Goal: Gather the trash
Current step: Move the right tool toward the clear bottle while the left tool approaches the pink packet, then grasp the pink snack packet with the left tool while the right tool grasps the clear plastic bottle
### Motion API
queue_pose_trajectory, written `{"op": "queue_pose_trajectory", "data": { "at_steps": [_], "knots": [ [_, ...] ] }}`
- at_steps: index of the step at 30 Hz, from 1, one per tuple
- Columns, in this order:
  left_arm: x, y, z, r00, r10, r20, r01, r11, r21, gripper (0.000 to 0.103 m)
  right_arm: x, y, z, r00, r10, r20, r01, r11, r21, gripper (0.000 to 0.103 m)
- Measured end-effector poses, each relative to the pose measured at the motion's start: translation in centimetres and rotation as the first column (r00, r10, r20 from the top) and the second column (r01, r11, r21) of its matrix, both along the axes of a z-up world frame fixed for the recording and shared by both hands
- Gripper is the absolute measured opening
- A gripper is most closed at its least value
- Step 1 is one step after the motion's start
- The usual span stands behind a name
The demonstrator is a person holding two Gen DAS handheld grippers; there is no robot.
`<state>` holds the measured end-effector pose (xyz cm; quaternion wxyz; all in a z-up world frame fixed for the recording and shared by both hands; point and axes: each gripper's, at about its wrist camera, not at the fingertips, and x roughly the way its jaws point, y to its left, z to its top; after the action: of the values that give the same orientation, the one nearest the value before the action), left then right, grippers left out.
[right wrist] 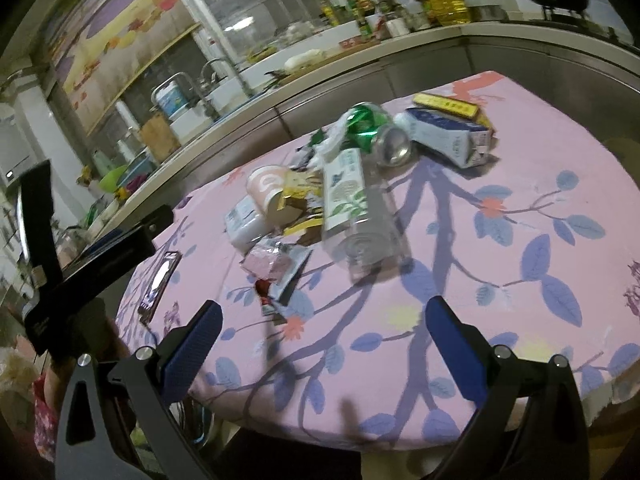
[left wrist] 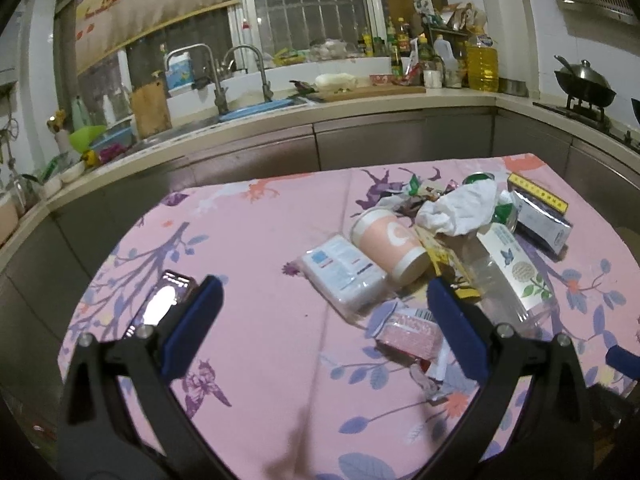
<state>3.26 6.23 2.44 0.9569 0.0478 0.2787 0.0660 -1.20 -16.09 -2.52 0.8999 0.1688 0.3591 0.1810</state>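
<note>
A heap of trash lies on the pink flowered tablecloth point(left wrist: 260, 240): a pink paper cup point(left wrist: 390, 242) on its side, a white tissue pack point(left wrist: 342, 274), a clear plastic bottle point(left wrist: 510, 276), a crumpled white tissue point(left wrist: 460, 210), a pink wrapper point(left wrist: 408, 334), a carton point(left wrist: 540, 218). My left gripper point(left wrist: 324, 316) is open, hovering short of the tissue pack, nothing between its fingers. In the right wrist view the same heap shows: cup point(right wrist: 268, 190), bottle point(right wrist: 356, 212), green can point(right wrist: 376, 132), carton point(right wrist: 448, 136), pink wrapper point(right wrist: 272, 262). My right gripper point(right wrist: 324, 340) stands open above the near table edge.
A phone point(left wrist: 164, 304) lies on the cloth at the left, also the phone point(right wrist: 160, 280) in the right wrist view. Behind the table runs a kitchen counter point(left wrist: 360, 106) with sink taps, bottles and a wok point(left wrist: 586, 84). The left gripper's black body point(right wrist: 80, 248) shows at left.
</note>
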Motion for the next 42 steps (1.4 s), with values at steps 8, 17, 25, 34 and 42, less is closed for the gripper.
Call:
{"op": "queue_pose_trajectory", "data": {
  "at_steps": [8, 17, 25, 34, 42],
  "knots": [
    [1.0, 1.5, -0.7, 0.998, -0.001, -0.056, -0.004, 0.997, -0.080, 0.098, 0.2, 0.3, 0.2, 1.000, -0.002, 0.010, 0.003, 1.000, -0.026, 0.098],
    [1.4, 2.6, -1.5, 0.997, 0.040, -0.070, -0.044, 0.997, -0.065, 0.098, 0.0, 0.4, 1.0, 0.998, -0.023, 0.055, 0.027, 0.998, -0.062, 0.097],
    [1.9, 3.2, -1.8, 0.995, 0.064, -0.082, -0.063, 0.998, 0.011, 0.098, 0.3, 0.3, 1.4, 0.997, -0.038, 0.073, 0.044, 0.995, -0.087, 0.083],
    [2.7, 5.1, -3.2, 0.985, -0.037, -0.171, 0.015, 0.992, -0.125, 0.086, 1.7, 0.1, 1.5, 0.993, -0.047, 0.107, 0.066, 0.983, -0.174, 0.064],
    [3.5, 3.4, -5.4, 0.949, -0.198, -0.247, 0.126, 0.952, -0.277, 0.081, 3.6, 0.8, 0.0, 0.995, -0.038, 0.096, 0.060, 0.969, -0.239, 0.062]
  ]
}}
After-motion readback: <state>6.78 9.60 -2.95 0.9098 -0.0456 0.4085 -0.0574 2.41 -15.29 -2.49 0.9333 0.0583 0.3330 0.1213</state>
